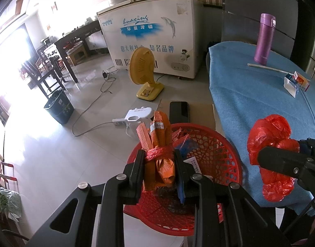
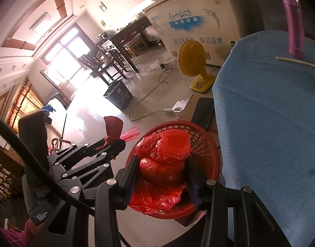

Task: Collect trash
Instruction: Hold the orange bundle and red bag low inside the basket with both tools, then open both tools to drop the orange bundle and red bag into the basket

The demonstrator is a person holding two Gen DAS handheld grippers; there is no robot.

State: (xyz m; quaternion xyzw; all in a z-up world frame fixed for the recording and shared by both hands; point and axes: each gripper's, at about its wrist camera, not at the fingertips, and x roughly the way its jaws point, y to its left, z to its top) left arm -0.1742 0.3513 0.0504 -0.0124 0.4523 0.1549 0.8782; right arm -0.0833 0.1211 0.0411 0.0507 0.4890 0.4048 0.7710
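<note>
Two pieces of trash are in our grip and neither has been dropped yet. Our left claw (image 1: pixel 159 169) pinches an orange wrapper bundle (image 1: pixel 157 142) tied with red string, its pads pressed on both sides, and directly beneath it sits the red basket (image 1: pixel 217 144), which already holds a few scraps. Our right claw (image 2: pixel 161 177) is clamped on a crumpled red plastic bag (image 2: pixel 163 156), also poised over the basket from the side nearest the blue-covered bench (image 1: pixel 250 86). We judge the job to be partway through: these two items need only releasing. Beyond the right claw, on the bench, a white straw (image 1: pixel 266 68) and a small carton (image 1: pixel 297 82) remain to be gathered; the purple flask (image 1: pixel 264 39) probably stays.
</note>
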